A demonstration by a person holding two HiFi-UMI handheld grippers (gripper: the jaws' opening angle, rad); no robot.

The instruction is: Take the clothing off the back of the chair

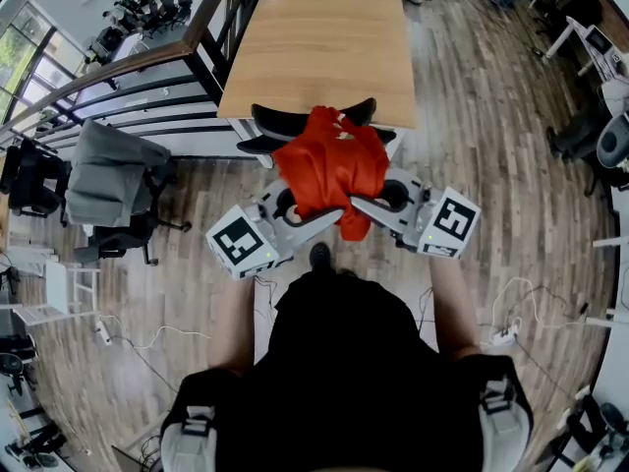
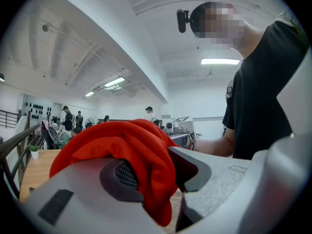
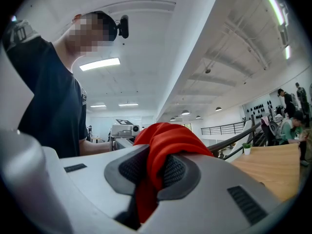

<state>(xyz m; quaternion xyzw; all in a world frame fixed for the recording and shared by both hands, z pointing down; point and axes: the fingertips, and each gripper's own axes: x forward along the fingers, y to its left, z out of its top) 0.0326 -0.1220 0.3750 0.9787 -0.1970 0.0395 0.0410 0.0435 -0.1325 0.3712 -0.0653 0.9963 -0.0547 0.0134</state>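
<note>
Clothing [image 1: 329, 170]: one bright red garment, crumpled into a soft bunch. Pinched in the fingers [image 2: 122, 175] of both left gripper [image 1: 295, 207] and right gripper [image 1: 378, 200], draped over the fingertips and hanging below them. Two grippers, one black chair [image 1: 295, 121] just beyond the fingertips.

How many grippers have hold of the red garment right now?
2. The left gripper pinches the red garment at its left side, the right gripper at its right side; fabric is bunched between both pairs of jaws.

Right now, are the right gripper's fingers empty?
No: the right gripper view shows the red garment pinched between the fingers of the right gripper.
</note>
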